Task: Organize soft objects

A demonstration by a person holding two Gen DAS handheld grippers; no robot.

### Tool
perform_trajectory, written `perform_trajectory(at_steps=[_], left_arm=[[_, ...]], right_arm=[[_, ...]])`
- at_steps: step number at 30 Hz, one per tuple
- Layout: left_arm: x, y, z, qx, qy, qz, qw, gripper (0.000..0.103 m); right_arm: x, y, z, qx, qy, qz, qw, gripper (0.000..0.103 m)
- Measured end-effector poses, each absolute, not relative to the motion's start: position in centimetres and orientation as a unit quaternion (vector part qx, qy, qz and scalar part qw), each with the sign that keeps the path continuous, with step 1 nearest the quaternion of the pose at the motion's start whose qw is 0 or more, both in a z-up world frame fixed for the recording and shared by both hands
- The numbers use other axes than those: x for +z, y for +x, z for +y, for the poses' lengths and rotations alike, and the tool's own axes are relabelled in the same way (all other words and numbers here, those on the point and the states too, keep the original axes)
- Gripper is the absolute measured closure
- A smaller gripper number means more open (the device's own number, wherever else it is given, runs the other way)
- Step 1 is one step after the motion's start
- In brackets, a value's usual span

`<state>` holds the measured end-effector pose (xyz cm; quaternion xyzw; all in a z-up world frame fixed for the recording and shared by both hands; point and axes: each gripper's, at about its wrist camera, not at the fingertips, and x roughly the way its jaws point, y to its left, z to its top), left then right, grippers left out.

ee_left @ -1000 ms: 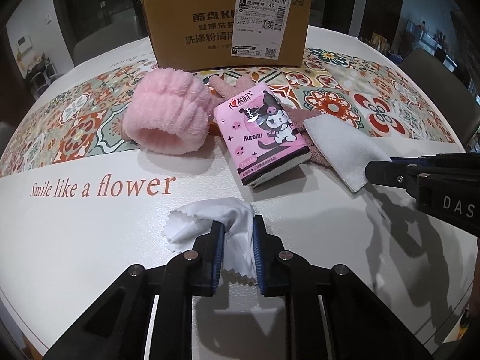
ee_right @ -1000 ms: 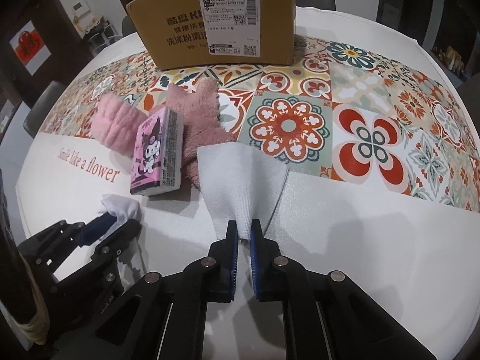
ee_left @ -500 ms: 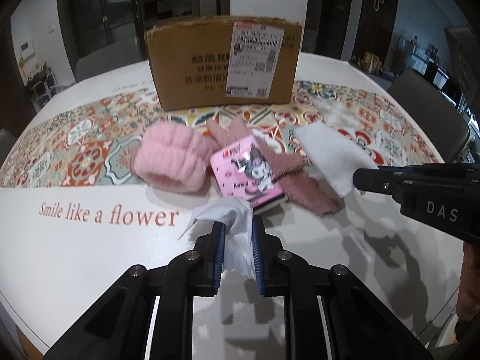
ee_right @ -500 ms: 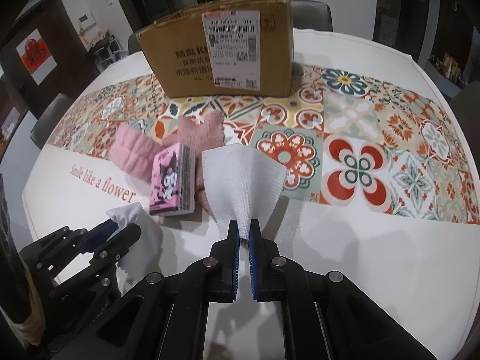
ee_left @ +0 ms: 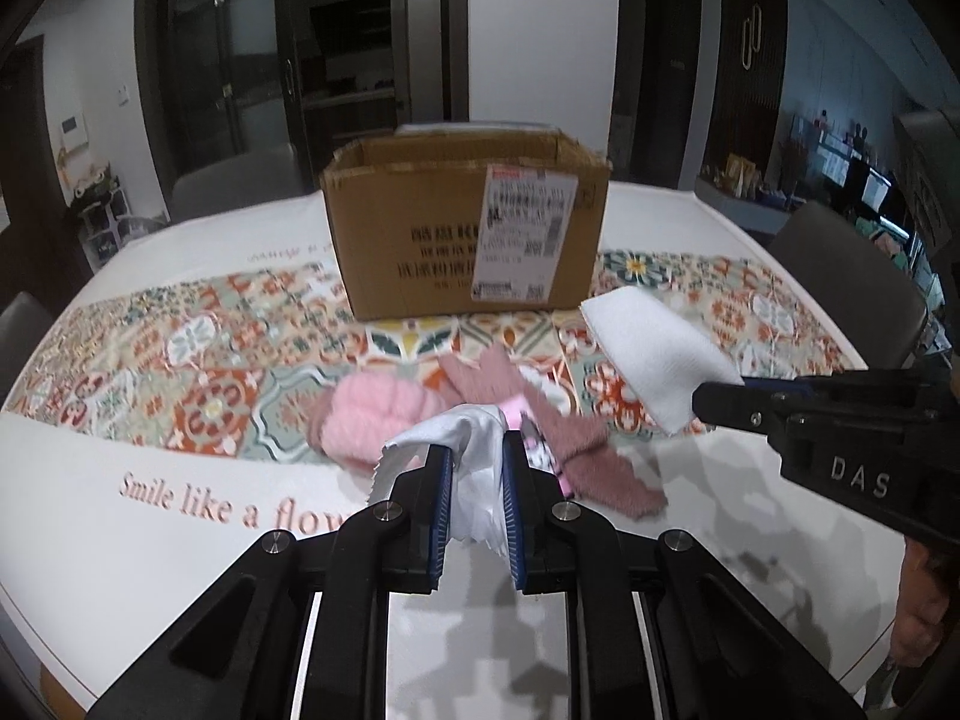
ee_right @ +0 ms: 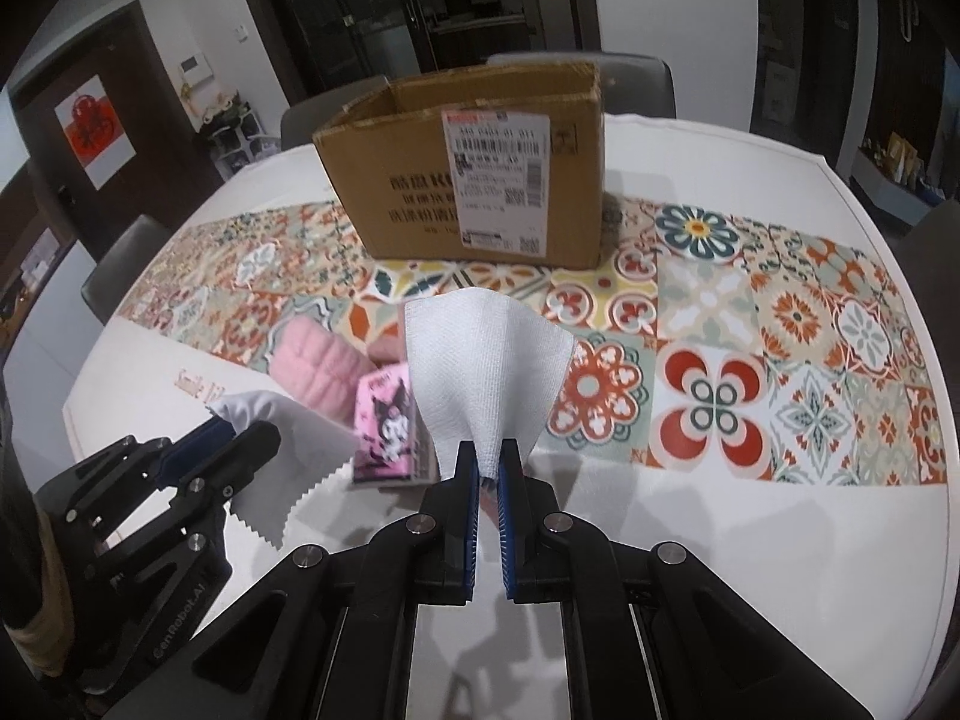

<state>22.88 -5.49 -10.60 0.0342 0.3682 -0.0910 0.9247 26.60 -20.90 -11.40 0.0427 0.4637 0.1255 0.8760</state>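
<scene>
My left gripper (ee_left: pixel 475 461) is shut on a thin white cloth with zigzag edges (ee_left: pixel 465 438), which hangs above the table; the same cloth (ee_right: pixel 288 432) shows in the right wrist view. My right gripper (ee_right: pixel 487 457) is shut on a white textured towel (ee_right: pixel 480 354), lifted off the table and also seen as the towel (ee_left: pixel 651 354) in the left wrist view. Below lie a fluffy pink headband (ee_left: pixel 372 420), a dusty pink cloth (ee_left: pixel 576 438) and a pink Kuromi tissue pack (ee_right: pixel 387 426). An open cardboard box (ee_left: pixel 462 228) stands behind them.
The round white table (ee_right: pixel 750 540) carries a patterned tile runner (ee_right: pixel 780 324) across its middle. Grey chairs (ee_left: pixel 840 276) stand around the edge. Dark doors and cabinets fill the room behind the box.
Both grippers have risen with their cloths, which have left the table. The views have tilted up, so the box's open top and the room behind show.
</scene>
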Motion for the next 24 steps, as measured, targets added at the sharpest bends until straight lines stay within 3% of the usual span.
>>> perform_trajectory(at_steps=[24], left_arm=[[-2.0,25.3,-2.3,-0.093,0.019,0.249,0.964,0.086]], right_arm=[[-3.8,27.8,-18.2,0.137,0.048,0.360,0.922,0.096]])
